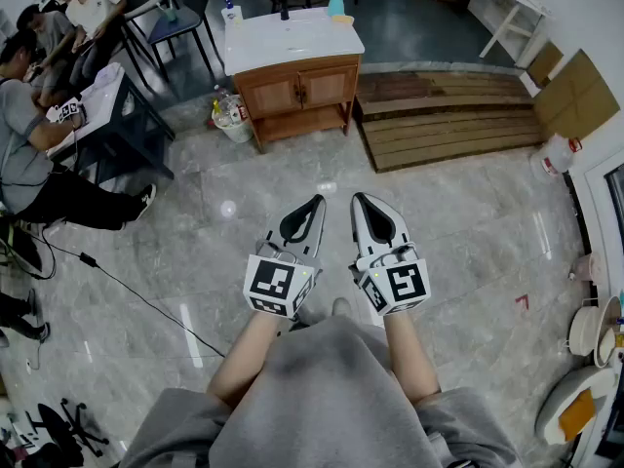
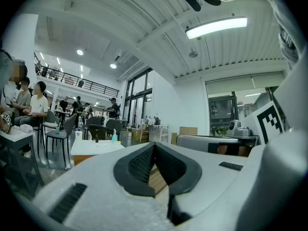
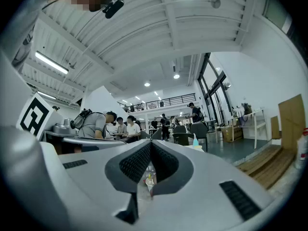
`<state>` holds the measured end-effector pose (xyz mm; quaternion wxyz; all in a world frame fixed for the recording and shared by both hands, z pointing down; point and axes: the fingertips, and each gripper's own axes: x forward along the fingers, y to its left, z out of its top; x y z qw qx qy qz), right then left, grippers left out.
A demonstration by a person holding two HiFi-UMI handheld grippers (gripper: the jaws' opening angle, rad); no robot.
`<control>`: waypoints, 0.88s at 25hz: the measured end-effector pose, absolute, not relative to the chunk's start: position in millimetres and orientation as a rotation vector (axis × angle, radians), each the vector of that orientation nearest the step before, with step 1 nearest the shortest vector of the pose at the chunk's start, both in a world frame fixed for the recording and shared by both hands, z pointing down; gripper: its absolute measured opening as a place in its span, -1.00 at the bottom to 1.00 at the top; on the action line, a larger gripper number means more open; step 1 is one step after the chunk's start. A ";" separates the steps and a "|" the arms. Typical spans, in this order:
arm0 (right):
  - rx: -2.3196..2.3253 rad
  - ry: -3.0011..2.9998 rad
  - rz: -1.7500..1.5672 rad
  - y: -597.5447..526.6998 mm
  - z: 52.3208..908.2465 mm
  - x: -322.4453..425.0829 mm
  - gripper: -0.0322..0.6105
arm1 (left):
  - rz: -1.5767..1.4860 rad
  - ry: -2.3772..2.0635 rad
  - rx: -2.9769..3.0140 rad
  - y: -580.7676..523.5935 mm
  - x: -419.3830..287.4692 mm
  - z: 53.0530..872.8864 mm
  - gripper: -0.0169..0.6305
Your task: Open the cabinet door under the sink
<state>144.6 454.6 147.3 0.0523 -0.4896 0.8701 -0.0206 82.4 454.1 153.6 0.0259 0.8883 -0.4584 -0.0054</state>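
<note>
The sink cabinet [image 1: 297,91] stands far ahead on the marble floor. It is wooden with two shut doors, a lower shelf and a white top [image 1: 292,39]. Both grippers are held side by side at waist height, pointing level toward it and well short of it. My left gripper [image 1: 319,200] has its jaws together with nothing between them. My right gripper [image 1: 356,198] is likewise shut and empty. In the left gripper view the cabinet's white top [image 2: 94,147] shows left of the closed left gripper [image 2: 154,146]. In the right gripper view the right gripper [image 3: 150,143] is closed too.
A bin of bottles [image 1: 230,117] sits at the cabinet's left foot. A blue bottle [image 1: 335,2] stands on its top. A wooden slat platform [image 1: 448,115] lies to the right. People sit at a table [image 1: 93,100] on the left. A black cable [image 1: 132,292] crosses the floor.
</note>
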 end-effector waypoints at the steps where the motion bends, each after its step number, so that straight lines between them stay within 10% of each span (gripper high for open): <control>1: -1.484 2.647 -0.066 454.2 146.5 143.8 -0.87 | -0.017 -1.418 2.741 454.3 81.4 154.3 -0.92; 22: -1.378 2.704 -0.068 453.9 152.5 172.2 -0.87 | 0.014 -1.475 2.674 453.8 112.5 166.8 -0.92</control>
